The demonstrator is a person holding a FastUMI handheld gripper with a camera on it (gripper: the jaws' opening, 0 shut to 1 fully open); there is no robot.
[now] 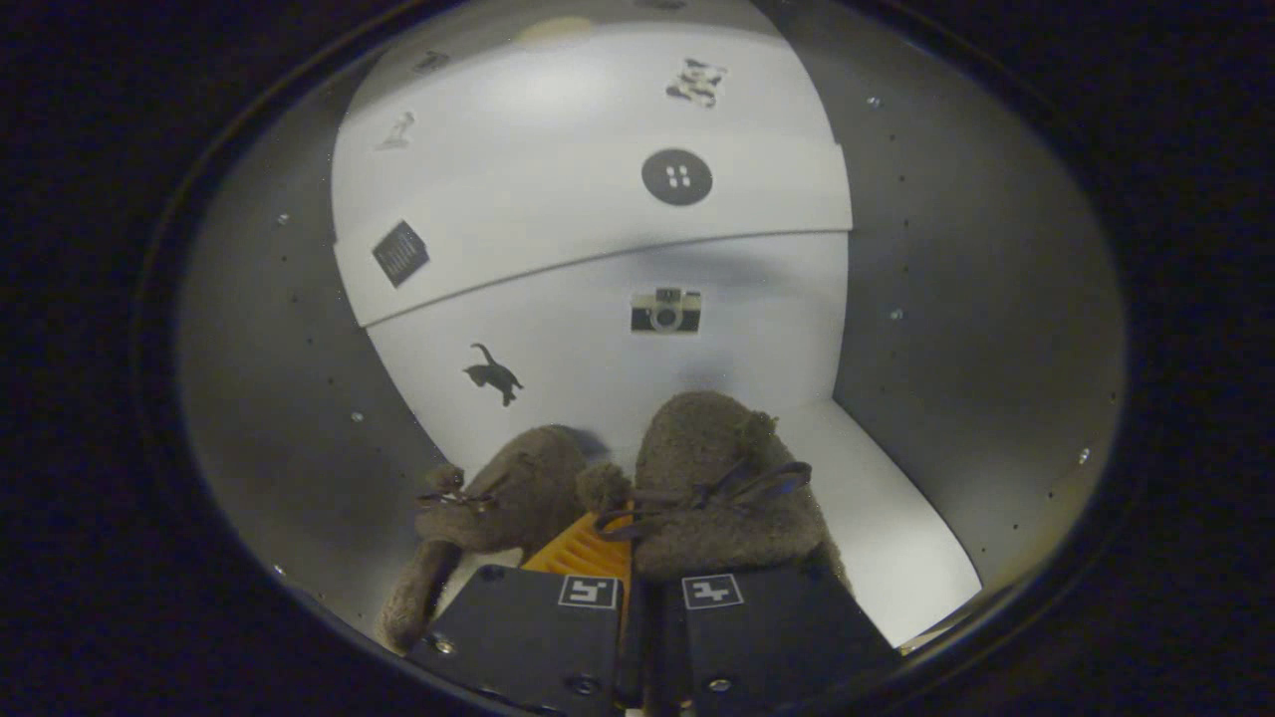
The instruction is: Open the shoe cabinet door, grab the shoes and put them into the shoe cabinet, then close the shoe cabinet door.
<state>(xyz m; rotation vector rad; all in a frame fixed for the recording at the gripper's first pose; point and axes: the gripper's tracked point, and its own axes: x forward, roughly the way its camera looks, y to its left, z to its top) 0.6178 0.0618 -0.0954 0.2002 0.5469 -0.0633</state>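
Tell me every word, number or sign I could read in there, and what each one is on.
No words or numbers can be read.
Picture stickers on the white back panels: black cat, camera, round black button, dark square; those above are too blurred to tell.
Black-and-white square code markers sit on the gripper, whose jaws are nearly together behind the brown fuzzy shoes.

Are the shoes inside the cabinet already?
Yes, both fuzzy shoes sit on the cabinet floor just ahead of the tongs, with the sticker-covered back wall beyond them.
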